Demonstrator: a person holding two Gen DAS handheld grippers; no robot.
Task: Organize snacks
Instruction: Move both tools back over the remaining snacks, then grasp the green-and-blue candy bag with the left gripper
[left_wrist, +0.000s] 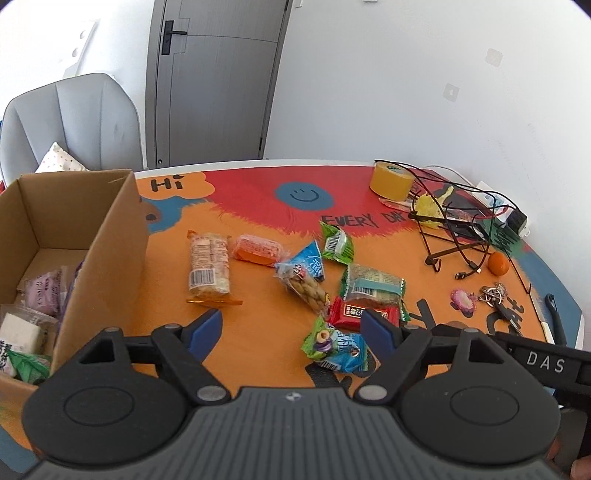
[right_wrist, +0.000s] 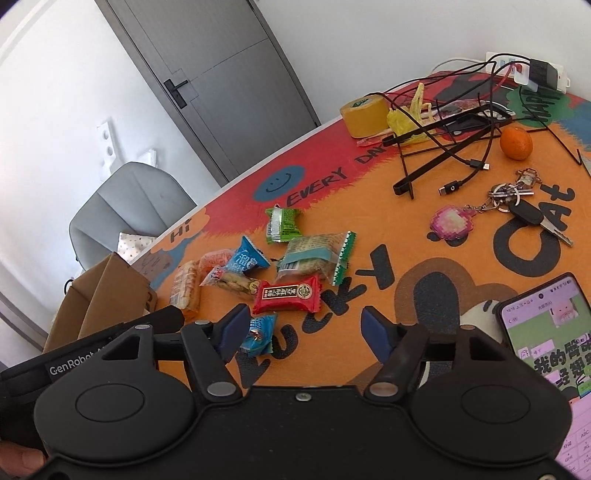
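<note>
The snacks lie scattered on the orange part of the bench (left_wrist: 258, 332), to the right of the cardboard box (left_wrist: 107, 236). The long biscuit pack (left_wrist: 208, 267) lies flat with its long axis running away from the left camera, barcode end nearer. The peanut pack (left_wrist: 306, 290) lies on a diagonal, its far end under the blue triangular pack (left_wrist: 308, 264). The red candy pack (right_wrist: 287, 293) lies crosswise in the right view, and its edge touches the green-edged cake pack (right_wrist: 314, 256) behind it. A small green pack (right_wrist: 281, 225) lies a little apart, farther back. Inside the box some packs are already lying, but the front wall cuts them off and I cannot read them. The blue-green pack (left_wrist: 334, 345) is partly hidden by the right finger of the left hand-held gripper (left_wrist: 291, 326), which hangs over the bench wide apart and holds nothing. The right hand-held gripper (right_wrist: 303, 330) is also released, with only bare bench between its fingers; its left finger covers a part of the same blue pack in that view. Whether the finger touches this pack, I cannot tell.
</note>
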